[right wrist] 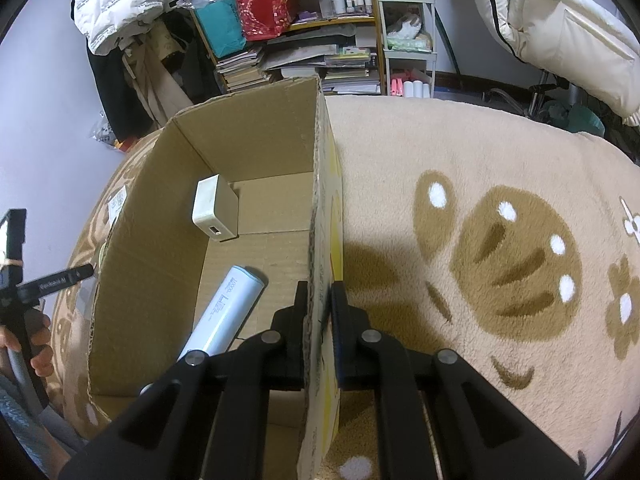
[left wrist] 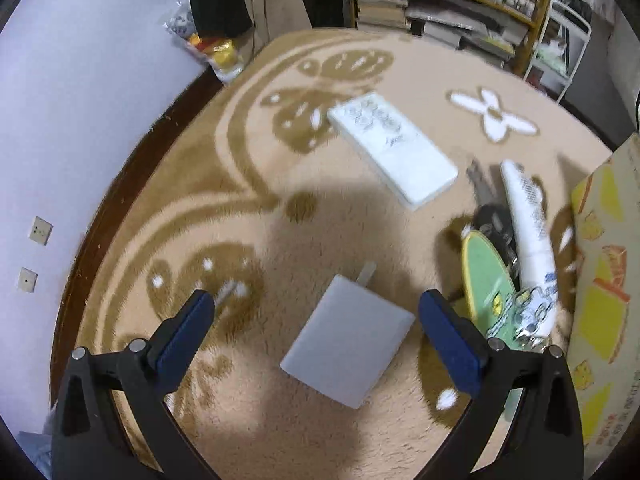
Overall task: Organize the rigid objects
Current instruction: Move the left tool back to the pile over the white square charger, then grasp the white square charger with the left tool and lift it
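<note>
My left gripper (left wrist: 316, 312) is open above the patterned carpet, its blue-padded fingers on either side of a flat grey rectangular block (left wrist: 347, 342) without touching it. Farther off lie a white remote control (left wrist: 394, 146), a white tube (left wrist: 528, 236), a green oval case (left wrist: 486, 280) and a dark tool (left wrist: 490, 216). My right gripper (right wrist: 320, 300) is shut on the right wall of an open cardboard box (right wrist: 240, 136). Inside the box are a white charger cube (right wrist: 214, 208) and a pale blue cylindrical power bank (right wrist: 224, 310).
The box's yellow printed outer side (left wrist: 600, 280) stands at the right edge of the left wrist view. Shelves of books (right wrist: 304, 60) and hanging coats (right wrist: 120, 4) line the far side. A hand (right wrist: 38, 344) holds the other gripper's handle at the left.
</note>
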Demonstrator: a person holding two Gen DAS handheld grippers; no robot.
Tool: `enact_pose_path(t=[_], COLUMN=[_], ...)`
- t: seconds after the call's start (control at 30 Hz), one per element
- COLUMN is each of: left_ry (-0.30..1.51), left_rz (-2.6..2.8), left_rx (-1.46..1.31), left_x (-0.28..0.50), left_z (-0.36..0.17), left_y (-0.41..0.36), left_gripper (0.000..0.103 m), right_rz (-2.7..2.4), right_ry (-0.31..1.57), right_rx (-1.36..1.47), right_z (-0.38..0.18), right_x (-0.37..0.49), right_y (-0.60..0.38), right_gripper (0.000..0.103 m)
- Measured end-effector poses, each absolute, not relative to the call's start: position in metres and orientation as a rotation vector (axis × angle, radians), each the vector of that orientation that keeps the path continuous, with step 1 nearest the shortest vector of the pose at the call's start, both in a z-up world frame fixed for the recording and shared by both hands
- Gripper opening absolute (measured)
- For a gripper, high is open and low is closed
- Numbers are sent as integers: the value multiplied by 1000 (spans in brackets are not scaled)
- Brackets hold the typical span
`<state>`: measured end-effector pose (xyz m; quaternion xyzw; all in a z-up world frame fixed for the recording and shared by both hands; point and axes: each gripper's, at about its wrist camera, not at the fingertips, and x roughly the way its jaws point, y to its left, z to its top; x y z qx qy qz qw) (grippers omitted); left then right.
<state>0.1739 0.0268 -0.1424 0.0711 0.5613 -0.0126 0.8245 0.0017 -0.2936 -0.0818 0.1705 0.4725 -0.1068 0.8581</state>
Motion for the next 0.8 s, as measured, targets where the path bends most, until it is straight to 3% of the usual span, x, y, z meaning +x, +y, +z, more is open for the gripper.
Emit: enact_pose_path(t=[0.3,0.5,0.57,0.8], left_ry=[1256,1280,1278,1270], left_rz=[-79,-120,-149,-173], left_rx=[250,228,223,245], left_x=[163,159,157,147], left_z=[-172,-170,-167,-160], left_y=[13,10,9,3], left_gripper=[98,77,61,55], right_rz=[-224,-224,-225,-225], right_ry=[994,996,997,998], right_rx=[358,357,358,356], right_z=[-82,-85,-87,-86], right_x=[2,1,0,0], right_y=[-294,-295,-296,-296], right_gripper=[10,10,10,10])
